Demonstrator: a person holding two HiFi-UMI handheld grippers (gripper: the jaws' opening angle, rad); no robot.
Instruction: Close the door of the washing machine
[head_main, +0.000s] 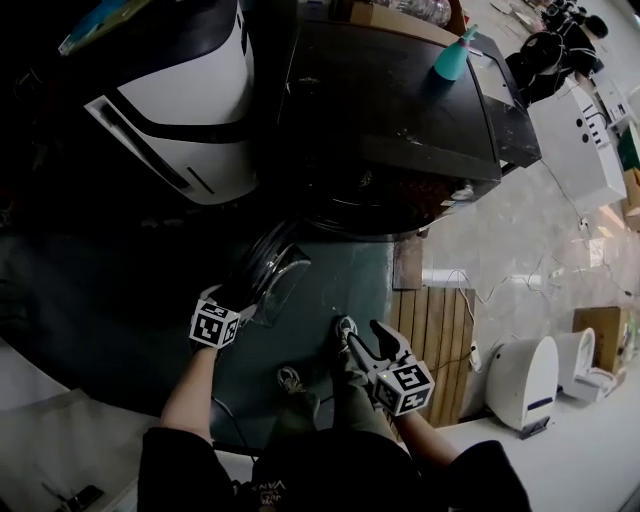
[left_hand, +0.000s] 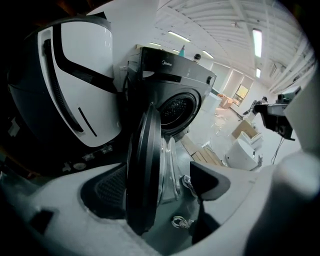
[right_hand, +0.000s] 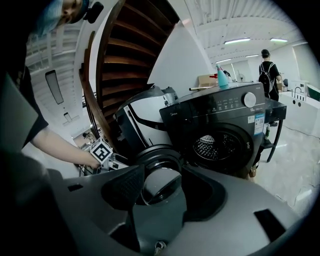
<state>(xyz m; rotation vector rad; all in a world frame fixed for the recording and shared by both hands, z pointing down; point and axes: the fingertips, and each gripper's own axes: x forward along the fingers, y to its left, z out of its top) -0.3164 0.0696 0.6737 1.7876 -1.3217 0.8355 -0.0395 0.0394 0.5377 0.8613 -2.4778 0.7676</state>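
— Dark green flooring (head_main: 330, 290) spreads in front of the washing machine (head_main: 390, 110), with a slatted wooden board (head_main: 435, 340) and pale floor off to the right. Where does the door (head_main: 268, 268) stand?

— Swung well out from the machine's front, on the side nearest the white-and-black appliance (head_main: 190, 110). The drum opening (left_hand: 175, 110) is uncovered behind it. A teal bottle (head_main: 452, 55) sits on the machine's top.

— And the left gripper (head_main: 240, 303)?

— It's at the door's outer edge. The left gripper view shows its jaws spread wide, with the door's rim standing edge-on between them. The rim is close against the ribbed pad (left_hand: 107, 192) on one side and well clear of the other finger (left_hand: 210, 182). Nothing is clamped. I can't tell whether pad and rim actually touch.

— What about the right gripper (head_main: 370, 340)?

— That one hangs lower and to the right, just above the person's shoes (head_main: 345, 330) and apart from the door. Its jaws gape too, with nothing between them. The right gripper view looks through the gap at the door's round glass face. The other gripper's marker cube (right_hand: 101, 151) shows beside the rim on the left.
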